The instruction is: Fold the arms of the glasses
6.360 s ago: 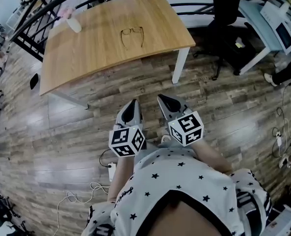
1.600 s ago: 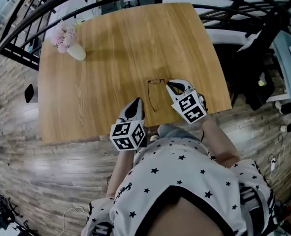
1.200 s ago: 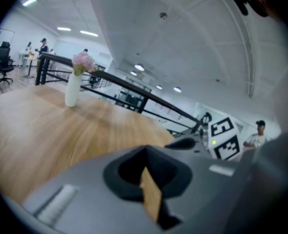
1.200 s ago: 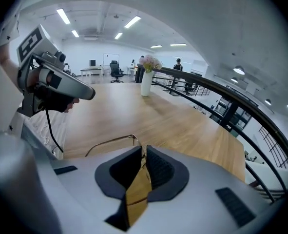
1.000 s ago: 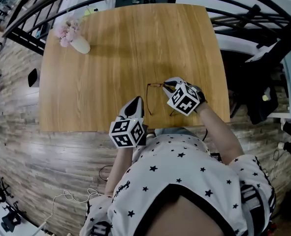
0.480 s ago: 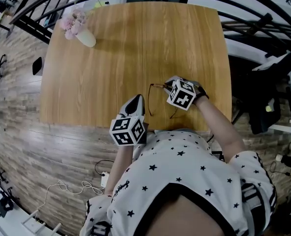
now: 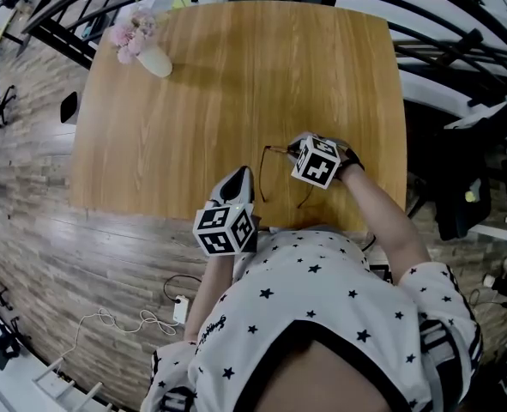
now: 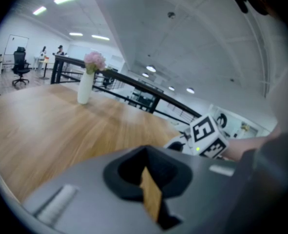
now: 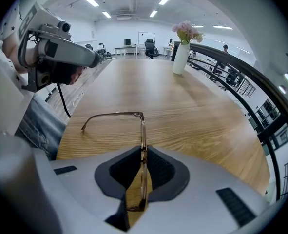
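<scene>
Thin-rimmed brown glasses (image 7: 263, 178) lie on the wooden table (image 7: 193, 101) near its front edge, arms unfolded. In the right gripper view the front of the glasses (image 9: 142, 130) runs straight through the jaws, and one arm bends off to the left along the wood. My right gripper (image 7: 292, 149) points steeply down, and its jaws are shut on that front rim. My left gripper (image 7: 236, 178) hovers to the left of the glasses by the table's front edge, shut with nothing in it (image 8: 146, 152). The other arm is hidden behind the right gripper.
A white vase of pink flowers (image 7: 146, 48) stands at the table's far left corner. Black railings run behind the table. Cables lie on the wood-pattern floor (image 7: 124, 320) at the lower left. The person's starred shirt fills the bottom of the head view.
My right gripper has sunk a little onto the glasses and rolled its wrist. The left gripper has stayed where it was, shut.
</scene>
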A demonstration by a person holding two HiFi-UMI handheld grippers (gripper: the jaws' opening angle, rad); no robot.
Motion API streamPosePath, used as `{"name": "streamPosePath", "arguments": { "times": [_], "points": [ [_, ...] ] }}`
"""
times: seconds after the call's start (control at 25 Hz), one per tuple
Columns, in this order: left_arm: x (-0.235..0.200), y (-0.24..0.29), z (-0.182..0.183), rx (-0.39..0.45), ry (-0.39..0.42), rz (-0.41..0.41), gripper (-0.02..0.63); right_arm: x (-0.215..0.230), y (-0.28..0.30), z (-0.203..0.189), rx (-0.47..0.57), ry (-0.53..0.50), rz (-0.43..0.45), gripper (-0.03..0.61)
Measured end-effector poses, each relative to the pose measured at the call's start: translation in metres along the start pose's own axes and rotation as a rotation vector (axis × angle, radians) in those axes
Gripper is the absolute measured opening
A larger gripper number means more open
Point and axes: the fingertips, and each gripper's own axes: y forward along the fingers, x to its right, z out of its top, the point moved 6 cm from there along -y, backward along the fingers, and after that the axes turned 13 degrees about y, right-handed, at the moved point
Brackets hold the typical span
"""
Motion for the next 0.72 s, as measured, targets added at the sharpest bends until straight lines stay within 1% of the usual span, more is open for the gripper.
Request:
{"name": "streamPosePath", "arguments": {
  "times": [0.16,0.32,0.56,0.72],
  "points": [
    [-0.003,0.000,-0.001,0.001,-0.003,0.005,0.008,0.001,0.002,0.002,-0.004,-0.004,0.007,0.020],
    [-0.002,-0.001,0.000,0.003,0.001,0.000,0.008,0.001,0.001,0.003,-0.002,0.023,0.003,0.021],
    [0.001,-0.004,-0.001,0.006,0.016,-0.014,0.008,-0.001,-0.012,0.003,0.042,0.077,-0.038,0.020],
    [-0.001,-0.002,0.000,0.006,0.026,-0.026,0.008,0.000,-0.020,0.007,0.069,0.100,-0.080,0.020]
  ]
}}
